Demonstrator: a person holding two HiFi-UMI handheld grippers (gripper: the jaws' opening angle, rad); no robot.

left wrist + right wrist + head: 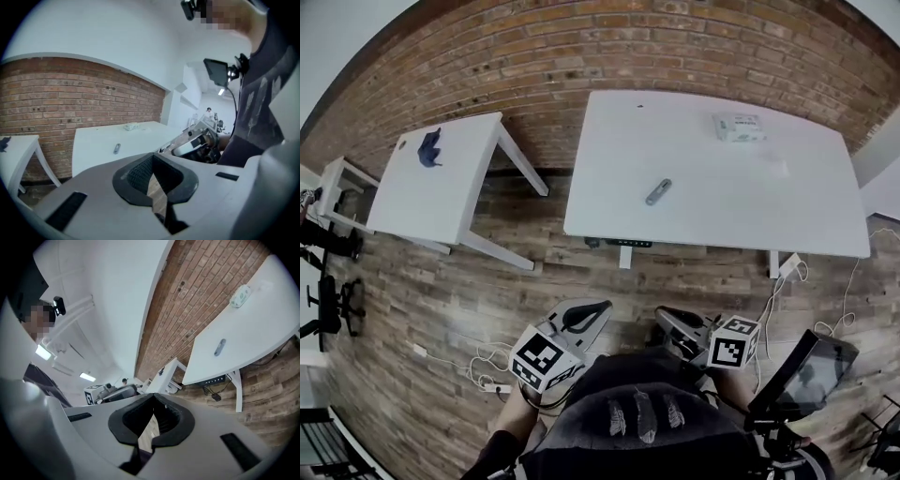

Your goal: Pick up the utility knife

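Utility knife [658,191]: probably light, stiff and slim; best pinched across the handle's middle.
Head view: it lies flat near the white desk's [787,216] middle, toward the front edge, well apart from left gripper [586,317] and right gripper [673,324].
Left gripper view: jaws together, nothing between them; knife far ahead, left of their line.
Right gripper view: jaws together, empty; knife far ahead, upper right.

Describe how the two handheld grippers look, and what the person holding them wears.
The left gripper and right gripper have pale grey shells with black ribbed pads. Each carries a white cube printed with black square markers. The person wears a dark top with pale print.
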